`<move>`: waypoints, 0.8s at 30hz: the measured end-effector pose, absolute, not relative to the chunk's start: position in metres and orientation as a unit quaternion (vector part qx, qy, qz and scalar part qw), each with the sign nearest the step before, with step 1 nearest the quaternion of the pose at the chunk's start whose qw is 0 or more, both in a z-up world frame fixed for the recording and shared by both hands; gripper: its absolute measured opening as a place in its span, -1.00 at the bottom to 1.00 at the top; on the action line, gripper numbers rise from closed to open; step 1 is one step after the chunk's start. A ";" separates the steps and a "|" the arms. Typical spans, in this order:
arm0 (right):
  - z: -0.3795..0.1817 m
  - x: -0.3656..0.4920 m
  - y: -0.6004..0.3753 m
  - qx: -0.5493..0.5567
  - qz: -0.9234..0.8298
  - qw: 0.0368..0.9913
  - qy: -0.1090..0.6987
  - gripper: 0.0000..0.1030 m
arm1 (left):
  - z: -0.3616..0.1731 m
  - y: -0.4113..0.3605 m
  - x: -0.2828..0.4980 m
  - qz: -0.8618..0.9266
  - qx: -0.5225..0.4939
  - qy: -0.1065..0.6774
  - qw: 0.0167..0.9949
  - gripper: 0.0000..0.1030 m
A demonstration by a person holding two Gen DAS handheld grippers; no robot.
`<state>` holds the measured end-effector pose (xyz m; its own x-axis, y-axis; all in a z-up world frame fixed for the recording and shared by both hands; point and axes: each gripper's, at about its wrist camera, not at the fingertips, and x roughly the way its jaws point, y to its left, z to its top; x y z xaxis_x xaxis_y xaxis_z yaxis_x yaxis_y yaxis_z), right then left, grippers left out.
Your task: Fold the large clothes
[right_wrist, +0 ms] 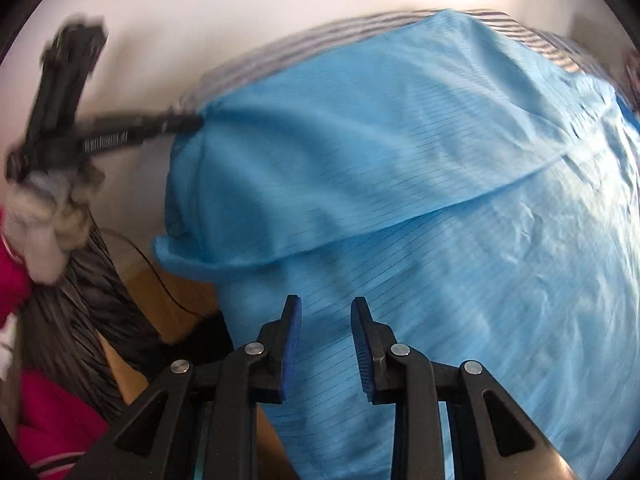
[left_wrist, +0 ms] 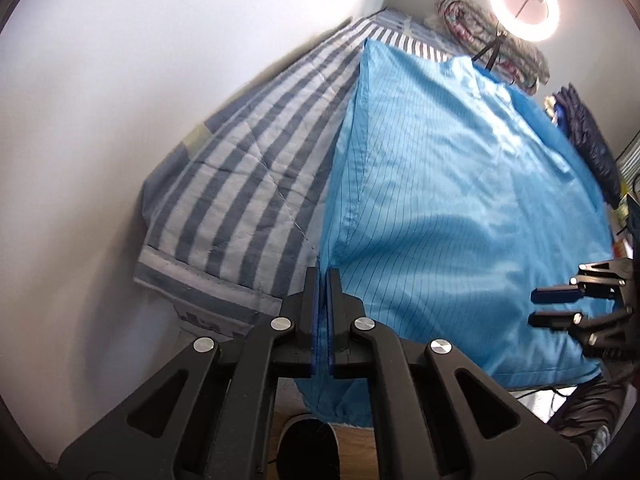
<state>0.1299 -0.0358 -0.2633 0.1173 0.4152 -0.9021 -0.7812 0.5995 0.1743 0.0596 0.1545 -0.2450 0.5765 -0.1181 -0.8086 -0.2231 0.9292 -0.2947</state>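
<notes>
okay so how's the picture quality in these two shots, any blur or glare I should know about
Left wrist view: mostly sharp, with glare from the ring light at top right and fisheye bending of the striped bedding. Right wrist view: motion blur, strongest on the left hand-held gripper pinching the blue garment, and the white wall looks washed out.

Each hand-held gripper is matte black plastic. The left hand-held gripper (left_wrist: 323, 300) has two angular linkage arms on either side with triangular cut-outs, joined by round silver screws, and fingers lined with blue ribbed pads (left_wrist: 318, 312). The right hand-held gripper (right_wrist: 326, 344) has the same build. In the right wrist view, a white glove (right_wrist: 48, 216) and a magenta sleeve (right_wrist: 12, 280) show at the left edge.
</notes>
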 end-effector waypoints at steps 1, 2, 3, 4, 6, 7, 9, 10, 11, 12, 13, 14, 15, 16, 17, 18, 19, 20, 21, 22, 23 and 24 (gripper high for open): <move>-0.259 0.134 -0.040 -0.160 0.412 0.731 0.519 -0.48 | -0.242 0.157 0.058 0.028 -0.187 0.456 0.870 -0.97; -0.255 0.137 -0.042 -0.150 0.409 0.737 0.516 -0.48 | -0.240 0.159 0.058 0.027 -0.186 0.454 0.871 -0.95; -0.253 0.141 -0.043 -0.148 0.404 0.742 0.513 -0.48 | -0.240 0.160 0.059 0.023 -0.186 0.454 0.871 -0.74; -0.252 0.145 -0.042 -0.149 0.398 0.747 0.511 -0.48 | -0.240 0.162 0.062 0.014 -0.190 0.457 0.869 -0.30; -0.253 0.155 -0.042 -0.145 0.383 0.755 0.512 -0.48 | -0.240 0.166 0.065 0.006 -0.204 0.452 0.868 -0.05; -0.255 0.159 -0.040 -0.138 0.382 0.755 0.515 -0.47 | -0.241 0.167 0.067 -0.001 -0.209 0.453 0.867 -0.03; -0.261 0.164 -0.035 -0.138 0.383 0.753 0.518 -0.47 | -0.245 0.170 0.075 -0.004 -0.210 0.461 0.862 -0.03; -0.264 0.166 -0.030 -0.143 0.384 0.751 0.518 -0.47 | -0.247 0.171 0.079 -0.009 -0.211 0.464 0.860 -0.03; -0.267 0.166 -0.028 -0.148 0.383 0.750 0.519 -0.47 | -0.249 0.171 0.085 -0.016 -0.212 0.469 0.857 -0.03; -0.271 0.167 -0.026 -0.149 0.382 0.748 0.521 -0.47 | -0.251 0.171 0.088 -0.021 -0.210 0.472 0.856 -0.03; -0.273 0.170 -0.023 -0.149 0.382 0.746 0.525 -0.48 | -0.252 0.170 0.091 -0.026 -0.207 0.475 0.855 -0.03; -0.277 0.172 -0.023 -0.148 0.381 0.745 0.527 -0.49 | -0.255 0.168 0.096 -0.035 -0.202 0.481 0.852 -0.03; -0.280 0.173 -0.022 -0.146 0.381 0.745 0.528 -0.49 | -0.257 0.167 0.099 -0.040 -0.202 0.486 0.850 -0.03; -0.283 0.176 -0.022 -0.145 0.380 0.744 0.530 -0.49 | -0.260 0.166 0.102 -0.043 -0.205 0.490 0.846 -0.03; -0.285 0.176 -0.022 -0.141 0.380 0.745 0.530 -0.49 | -0.263 0.166 0.104 -0.045 -0.212 0.492 0.843 -0.03; -0.286 0.176 -0.021 -0.138 0.382 0.745 0.529 -0.49 | -0.266 0.168 0.105 -0.048 -0.220 0.493 0.840 -0.05; -0.286 0.177 -0.021 -0.137 0.383 0.745 0.529 -0.49 | -0.268 0.170 0.106 -0.052 -0.229 0.492 0.838 -0.08; -0.286 0.174 -0.022 -0.137 0.384 0.745 0.528 -0.49 | -0.269 0.170 0.107 -0.053 -0.233 0.492 0.837 -0.22; -0.286 0.174 -0.022 -0.139 0.385 0.745 0.527 -0.49 | -0.270 0.171 0.107 -0.052 -0.233 0.493 0.836 -0.44; -0.286 0.173 -0.022 -0.141 0.385 0.745 0.527 -0.49 | -0.271 0.171 0.108 -0.050 -0.234 0.495 0.835 -0.64; -0.285 0.173 -0.022 -0.141 0.386 0.744 0.527 -0.49 | -0.272 0.172 0.109 -0.053 -0.239 0.497 0.832 -0.72; -0.285 0.174 -0.021 -0.141 0.386 0.744 0.527 -0.49 | -0.272 0.174 0.109 -0.058 -0.251 0.496 0.829 -0.84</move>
